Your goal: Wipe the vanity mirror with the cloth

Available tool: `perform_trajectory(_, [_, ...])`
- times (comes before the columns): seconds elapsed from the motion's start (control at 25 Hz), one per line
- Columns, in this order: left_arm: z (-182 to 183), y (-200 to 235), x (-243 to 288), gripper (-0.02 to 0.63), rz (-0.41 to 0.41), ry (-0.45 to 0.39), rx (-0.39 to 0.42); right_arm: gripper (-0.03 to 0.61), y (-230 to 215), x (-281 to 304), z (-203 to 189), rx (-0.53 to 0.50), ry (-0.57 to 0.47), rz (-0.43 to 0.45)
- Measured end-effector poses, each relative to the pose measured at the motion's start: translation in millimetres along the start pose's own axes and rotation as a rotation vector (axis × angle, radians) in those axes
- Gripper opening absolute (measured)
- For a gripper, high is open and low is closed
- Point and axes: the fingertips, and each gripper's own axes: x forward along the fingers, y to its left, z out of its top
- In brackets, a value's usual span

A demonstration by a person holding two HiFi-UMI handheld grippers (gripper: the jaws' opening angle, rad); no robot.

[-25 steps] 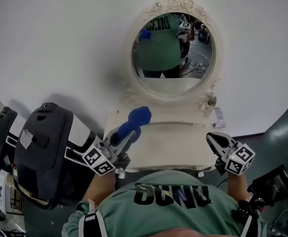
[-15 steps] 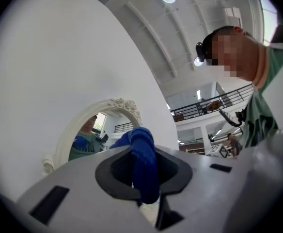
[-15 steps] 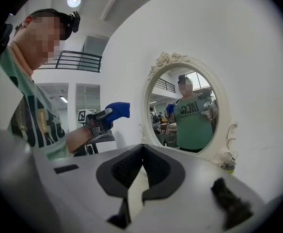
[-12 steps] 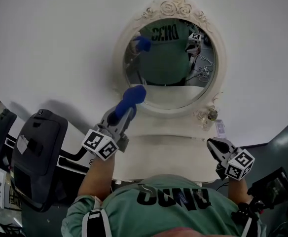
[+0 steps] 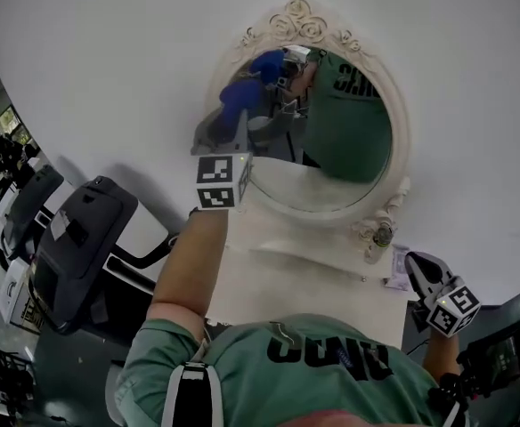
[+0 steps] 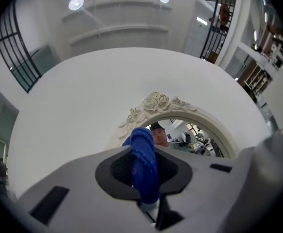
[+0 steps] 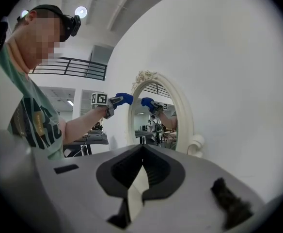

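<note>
Within the last second the left gripper (image 5: 234, 124), jaws clamped on the blue cloth (image 5: 237, 96), had risen from below the vanity mirror (image 5: 324, 183) to its upper-left rim, so wiping appeared ready to begin; the right gripper (image 5: 419, 269), jaws together and empty, hung below the mirror's lower-right edge.

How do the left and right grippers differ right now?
The left gripper is up at the vanity mirror's upper left edge; the right gripper hangs low beside the vanity. The left grips the blue cloth; the right holds nothing. Both are shut.
</note>
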Motion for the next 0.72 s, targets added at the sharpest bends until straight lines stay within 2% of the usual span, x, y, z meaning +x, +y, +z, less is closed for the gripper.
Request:
perform_trajectory(0.16, [12.4,-0.5,40.4,0.063,0.048,-0.006,0.089,0.012,-3.0,-1.3,-8.2,0.018,-0.021,-0.05])
perform_trajectory(0.32, [1.4,7.6,72.8,0.063,0.067,0.01,0.076,0.012,0.0,2.0,-17.3,0.045,-0.008,-0.097])
perform_trajectory(0.48, [12.1,8.7,90.6,0.063,0.083,-0.028,0.097,0.012,4.7,10.1,-14.7,0.038,-0.006,-0.123])
perform_trajectory(0.72, [38.2,-29.0,113.8,0.063,0.088,-0.102,0.239,0.012,3.2,11.9,-20.9,0.042,0.011,-0.154])
